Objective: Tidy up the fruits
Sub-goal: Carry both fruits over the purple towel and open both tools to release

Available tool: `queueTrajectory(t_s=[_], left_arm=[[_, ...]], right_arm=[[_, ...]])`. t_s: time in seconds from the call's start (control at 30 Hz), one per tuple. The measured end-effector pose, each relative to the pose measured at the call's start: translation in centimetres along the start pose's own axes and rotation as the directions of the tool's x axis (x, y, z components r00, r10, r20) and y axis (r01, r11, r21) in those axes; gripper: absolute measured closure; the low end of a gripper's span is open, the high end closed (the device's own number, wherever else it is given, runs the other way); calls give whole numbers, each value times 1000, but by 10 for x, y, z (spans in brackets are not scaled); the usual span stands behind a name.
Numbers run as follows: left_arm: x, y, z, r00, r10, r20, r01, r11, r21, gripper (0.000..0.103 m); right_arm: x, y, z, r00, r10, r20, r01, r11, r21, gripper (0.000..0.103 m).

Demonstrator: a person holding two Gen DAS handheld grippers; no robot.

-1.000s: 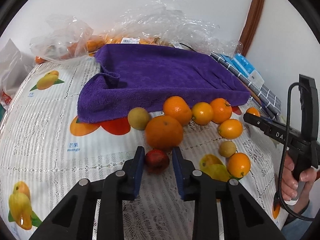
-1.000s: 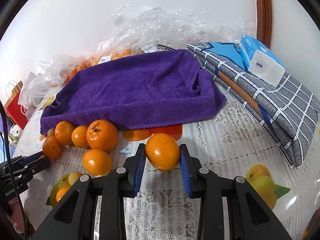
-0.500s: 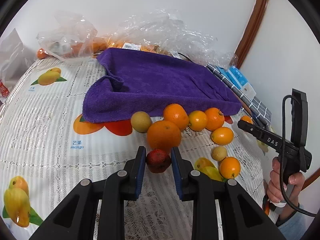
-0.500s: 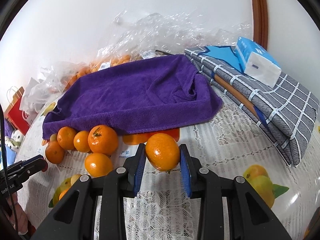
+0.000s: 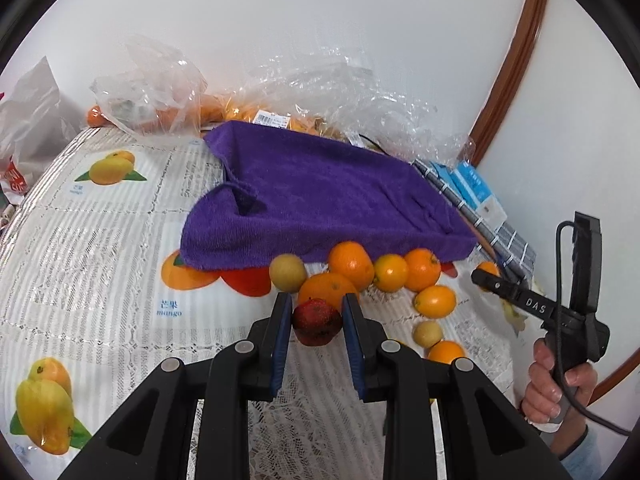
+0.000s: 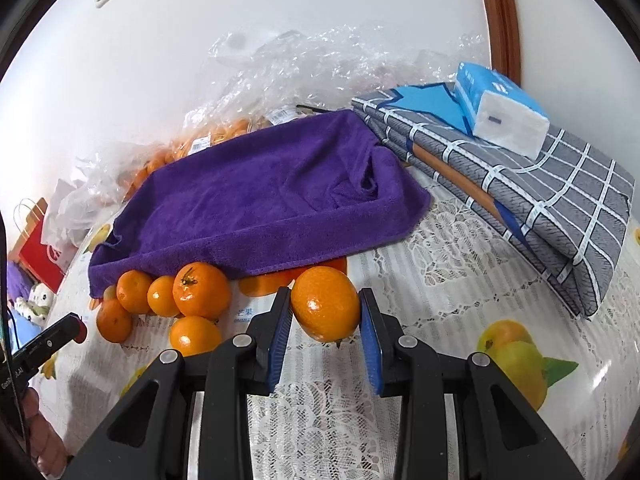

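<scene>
On the lace-covered surface (image 5: 100, 240), a red fruit (image 5: 317, 321) is clamped in the left gripper (image 5: 316, 322) and an orange (image 6: 325, 309) in the right gripper (image 6: 325, 316), with placement on the purple towel (image 6: 256, 200) judged next.

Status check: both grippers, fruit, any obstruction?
Left gripper shut on red fruit. Right gripper shut on orange. Purple towel ahead, nothing on it.

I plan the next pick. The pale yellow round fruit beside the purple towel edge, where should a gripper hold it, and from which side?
Probably grip the pale yellow fruit across its widest middle, coming from above and from the open tablecloth on its left. It is a small ball; the purple towel lies just behind it and a large orange crowds its right.
</scene>
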State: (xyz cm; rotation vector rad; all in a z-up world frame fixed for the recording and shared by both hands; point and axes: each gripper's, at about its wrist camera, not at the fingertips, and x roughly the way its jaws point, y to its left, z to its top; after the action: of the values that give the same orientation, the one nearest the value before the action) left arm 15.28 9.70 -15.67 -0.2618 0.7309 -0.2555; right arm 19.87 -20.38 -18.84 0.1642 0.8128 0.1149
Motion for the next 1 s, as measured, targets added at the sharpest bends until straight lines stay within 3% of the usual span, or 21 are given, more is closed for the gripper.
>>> queueTrajectory(t_s=[0.3,0.67,0.83,1.0], left_arm=[[-12,-7,46,998,56,39,-56,998,-10,78],[46,-17,118,994,92,66,-89,995,-49,78],[81,-12,121,990,135,39,-132,989,-61,78],[105,1,113,988,150,-30,-152,986,-73,78]], right_arm=[[-24,22,43,997,-14,76,20,997,-78,70],[5,53,113,991,29,129,-11,990,-141,70],[34,52,116,993,34,110,-18,990,-143,70],[72,42,106,1000,23,-1,-23,990,-137,70]])
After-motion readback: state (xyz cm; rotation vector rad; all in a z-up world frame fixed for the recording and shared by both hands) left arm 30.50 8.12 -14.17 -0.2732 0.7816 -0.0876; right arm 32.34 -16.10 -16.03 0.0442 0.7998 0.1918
